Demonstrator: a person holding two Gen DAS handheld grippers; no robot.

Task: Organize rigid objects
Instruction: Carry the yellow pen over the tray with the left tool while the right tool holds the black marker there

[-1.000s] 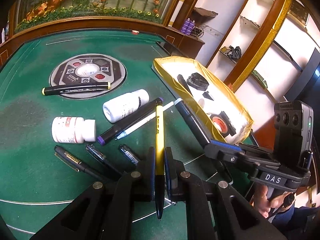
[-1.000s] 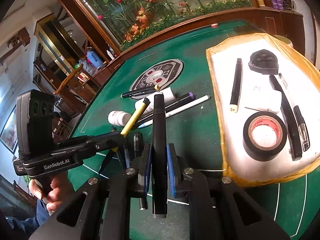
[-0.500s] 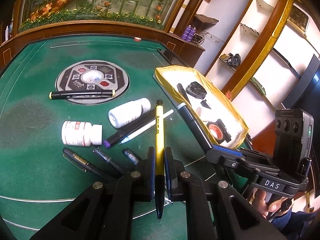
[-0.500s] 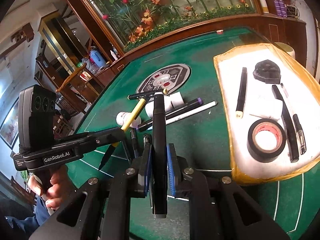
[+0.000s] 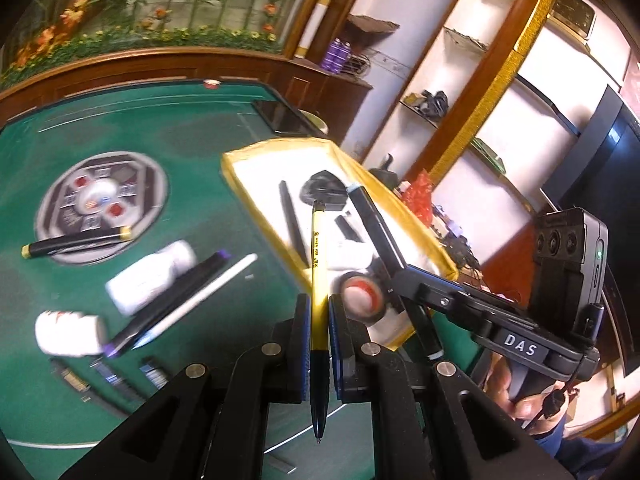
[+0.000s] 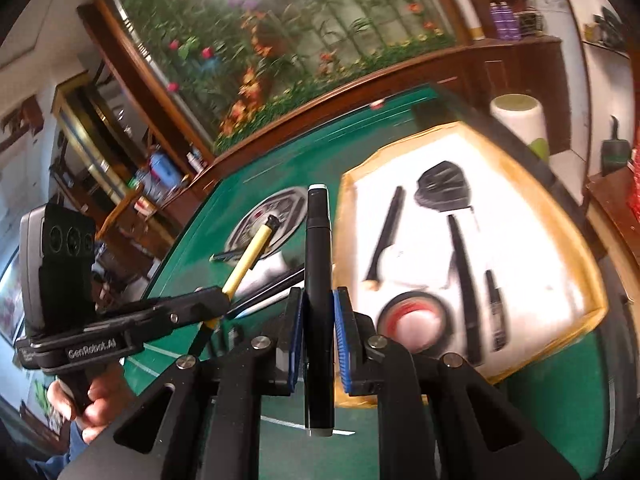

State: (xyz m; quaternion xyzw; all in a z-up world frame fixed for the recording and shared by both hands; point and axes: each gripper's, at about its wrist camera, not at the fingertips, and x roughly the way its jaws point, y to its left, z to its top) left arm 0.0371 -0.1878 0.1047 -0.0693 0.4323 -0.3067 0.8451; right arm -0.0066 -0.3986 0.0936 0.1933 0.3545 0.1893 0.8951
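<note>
Pens were what we had in both grippers: a yellow pen (image 5: 319, 280) pinched in the left gripper (image 5: 319, 336) and a black marker (image 6: 319, 280) pinched in the right gripper (image 6: 319, 334), both lifted clear of the green surface (image 5: 200, 152) and pointing toward the yellow-rimmed tray (image 5: 256, 200) that lay on its right side

We judged the step in hand to be carrying both to the tray, where a black pen (image 5: 292, 220), a roll of tape (image 5: 360, 296) and a dark angular piece (image 5: 322, 190) already lay. To do it well we thought each one should go over the rim before coming down, be lined up with the pens already lying lengthwise, and be set on bare white lining, not across the tape. Both views were blurred, so we could not read the free space exactly. The two grippers were close together, so we reckoned one should go in ahead of the other

The fingers (image 5: 302, 340) of the left gripper were pressed almost together on the thin yellow barrel, its tip hanging toward the camera. Those of the right stood slightly wider, clamped on the thicker marker. Two white bottles (image 5: 152, 276) and several pens (image 5: 176, 300) lay loose on the surface
</note>
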